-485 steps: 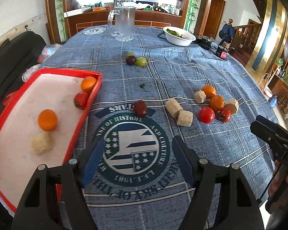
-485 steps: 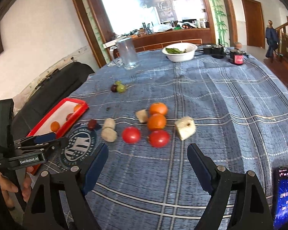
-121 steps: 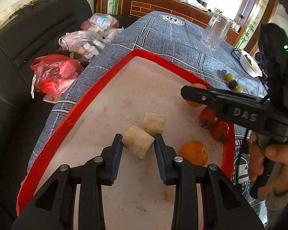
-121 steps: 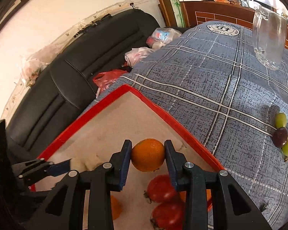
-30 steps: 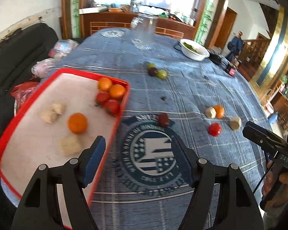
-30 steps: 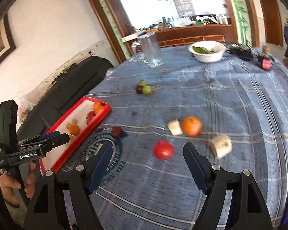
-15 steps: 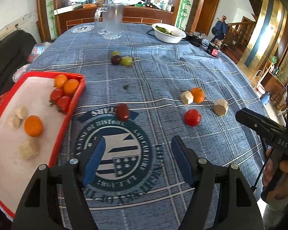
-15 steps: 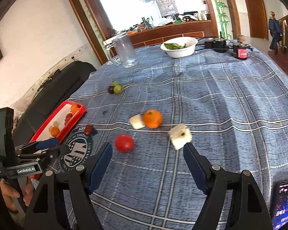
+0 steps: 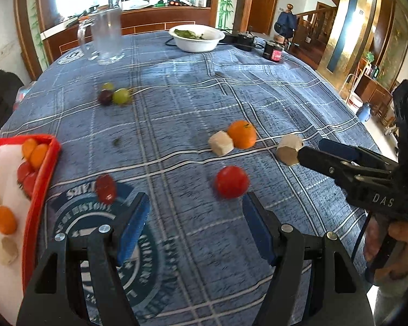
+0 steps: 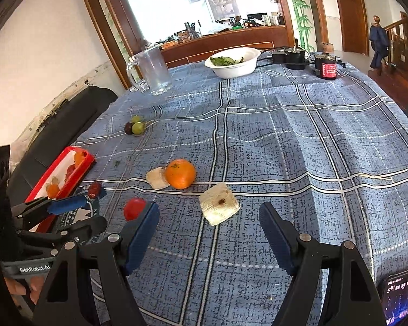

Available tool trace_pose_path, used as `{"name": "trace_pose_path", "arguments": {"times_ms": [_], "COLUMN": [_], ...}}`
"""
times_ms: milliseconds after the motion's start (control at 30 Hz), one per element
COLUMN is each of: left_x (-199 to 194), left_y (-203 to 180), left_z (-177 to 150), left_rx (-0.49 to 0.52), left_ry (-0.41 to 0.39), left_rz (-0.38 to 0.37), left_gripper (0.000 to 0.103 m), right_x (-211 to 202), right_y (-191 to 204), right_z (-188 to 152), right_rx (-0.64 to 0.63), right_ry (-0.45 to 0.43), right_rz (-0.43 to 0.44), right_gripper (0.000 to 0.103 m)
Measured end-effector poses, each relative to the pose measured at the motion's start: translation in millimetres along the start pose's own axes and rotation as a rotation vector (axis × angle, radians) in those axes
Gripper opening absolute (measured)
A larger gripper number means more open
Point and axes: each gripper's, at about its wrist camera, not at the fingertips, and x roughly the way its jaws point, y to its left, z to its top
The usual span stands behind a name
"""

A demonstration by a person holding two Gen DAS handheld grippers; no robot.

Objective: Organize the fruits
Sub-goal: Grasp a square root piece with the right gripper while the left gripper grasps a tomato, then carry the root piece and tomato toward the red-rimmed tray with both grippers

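On the blue cloth, both grippers gape empty between pickups: left gripper (image 9: 195, 225) faces the tomato (image 9: 231, 181) at one o'clock (tray (image 9: 45, 179) at nine), right gripper (image 10: 209, 231) must straddle the pale chunk (image 10: 219, 203) at twelve.

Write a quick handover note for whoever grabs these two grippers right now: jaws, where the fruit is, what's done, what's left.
Left gripper: jaws open, empty, near the red tomato.
Right gripper: jaws open, empty, over the pale fruit chunk.
Done: red tray holds oranges, tomatoes and pale chunks.
Left on the tablecloth: orange, smaller pale chunk beside it, dark red fruit, grapes.
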Motion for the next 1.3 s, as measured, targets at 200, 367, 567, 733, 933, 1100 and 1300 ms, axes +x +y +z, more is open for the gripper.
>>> {"name": "trace_pose_path", "arguments": {"times_ms": [200,367,567,733,933,1100,1300], "left_x": [18.2,27.0,34.8,40.5,46.3,46.4,45.3], "left_y": [-14.5,-21.0,-24.8,-29.3,-31.5,-30.8,-36.5], "left_z": [1.5,1.0,5.2,8.9,9.6,11.3,9.5], "left_rx": [0.036,0.052,0.057,0.071,0.08,0.08,0.11], "left_ry": [0.025,0.044,0.061,0.068,0.072,0.07,0.066], "left_rz": [-0.015,-0.025,-0.027,-0.022,-0.008,-0.014,0.002], "left_gripper": [0.069,0.064,0.06,0.049,0.047,0.033,0.03], "right_x": [6.7,14.5,21.5,24.1,29.2,31.1,31.5], "right_y": [-1.1,-4.2,-4.2,-5.4,-5.1,-3.7,-1.7], "right_z": [4.4,6.7,7.7,7.6,7.8,7.2,6.4], "right_rx": [-0.014,-0.007,-0.005,-0.013,-0.016,-0.02,-0.042], "right_ry": [0.015,0.028,0.039,0.052,0.067,0.074,0.074], "right_rz": [-0.006,-0.006,0.009,0.006,0.003,-0.005,-0.048], "right_gripper": [0.077,0.072,0.066,0.06,0.056,0.05,0.037]}}
